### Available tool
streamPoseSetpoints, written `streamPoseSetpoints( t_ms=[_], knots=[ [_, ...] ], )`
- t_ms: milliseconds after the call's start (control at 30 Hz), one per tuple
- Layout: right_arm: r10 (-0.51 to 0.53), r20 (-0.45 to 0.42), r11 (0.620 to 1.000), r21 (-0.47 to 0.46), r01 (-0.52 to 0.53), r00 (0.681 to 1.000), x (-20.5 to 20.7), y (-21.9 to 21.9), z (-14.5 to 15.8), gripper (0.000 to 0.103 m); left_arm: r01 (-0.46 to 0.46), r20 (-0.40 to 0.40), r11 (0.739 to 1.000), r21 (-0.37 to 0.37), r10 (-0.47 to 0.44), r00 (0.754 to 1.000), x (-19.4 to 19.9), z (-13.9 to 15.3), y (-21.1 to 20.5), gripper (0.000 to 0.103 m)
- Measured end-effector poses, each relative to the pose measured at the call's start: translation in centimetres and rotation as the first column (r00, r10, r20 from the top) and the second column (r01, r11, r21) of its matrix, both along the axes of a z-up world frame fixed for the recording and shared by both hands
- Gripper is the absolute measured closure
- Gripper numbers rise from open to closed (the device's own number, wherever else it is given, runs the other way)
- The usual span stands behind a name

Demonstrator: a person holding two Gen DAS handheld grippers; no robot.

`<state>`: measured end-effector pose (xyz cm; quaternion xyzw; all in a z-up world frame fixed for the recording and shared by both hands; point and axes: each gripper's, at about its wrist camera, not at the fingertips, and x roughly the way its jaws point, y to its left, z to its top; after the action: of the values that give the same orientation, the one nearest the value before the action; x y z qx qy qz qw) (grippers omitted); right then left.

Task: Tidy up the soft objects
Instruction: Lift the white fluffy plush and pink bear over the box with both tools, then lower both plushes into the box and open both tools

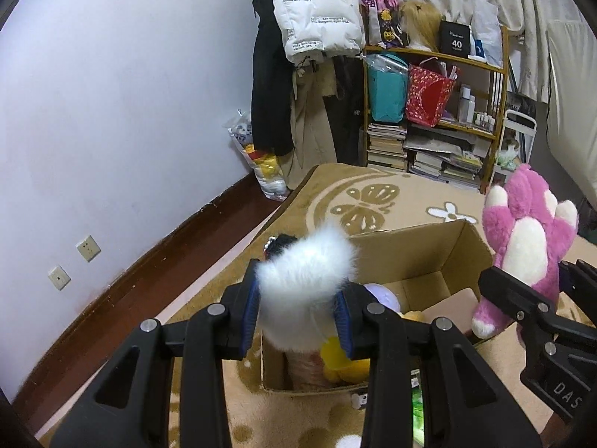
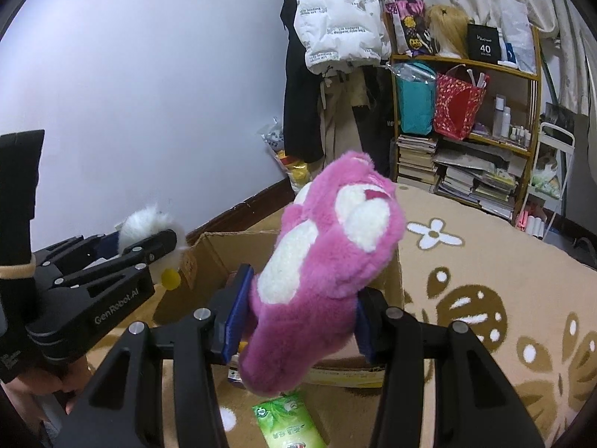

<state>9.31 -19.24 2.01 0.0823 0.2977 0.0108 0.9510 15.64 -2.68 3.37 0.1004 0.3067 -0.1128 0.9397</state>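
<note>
Left claw (image 1: 298,321) squeezes the white toy (image 1: 306,272); right claw (image 2: 296,319) squeezes the pink paw (image 2: 321,280). Both look soft, light and squishy; grab the middle.

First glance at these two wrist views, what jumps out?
The pink plush paw, pink with cream pads, fills the right wrist view, clamped in the right gripper above the open cardboard box. Over the same box, the left gripper is shut on a fluffy white plush, and a yellow plush already lies inside. Behind them, a crowded shelf and a white puffer jacket stand against the far wall.
</note>
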Motion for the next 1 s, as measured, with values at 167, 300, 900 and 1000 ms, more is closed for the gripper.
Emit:
streamPoseSetpoints(
  t_ms=[167,300,900,1000],
  knots=[
    [0.011,-0.019,1.0,0.009,-0.01,1.0,0.8,0.0,-1.0,0.051,0.003,-0.026,1.0,-0.005,-0.003,1.0,0.3,-1.1,-0.3,0.069],
    [0.019,-0.033,1.0,0.008,-0.018,0.999,1.3,0.3,-1.7,0.05,-0.005,-0.045,1.0,-0.009,0.005,0.999,0.5,-2.1,-0.5,0.069],
    [-0.012,-0.083,1.0,-0.003,0.012,0.996,2.7,0.4,-3.6,0.049,-0.038,-0.128,0.999,0.003,0.038,0.991,1.9,-5.0,0.1,0.069],
    [-0.01,-0.088,1.0,-0.007,0.009,0.996,2.7,0.6,-3.6,0.049,-0.04,-0.122,0.999,0.01,0.041,0.992,1.9,-5.0,0.2,0.069]
  ],
)
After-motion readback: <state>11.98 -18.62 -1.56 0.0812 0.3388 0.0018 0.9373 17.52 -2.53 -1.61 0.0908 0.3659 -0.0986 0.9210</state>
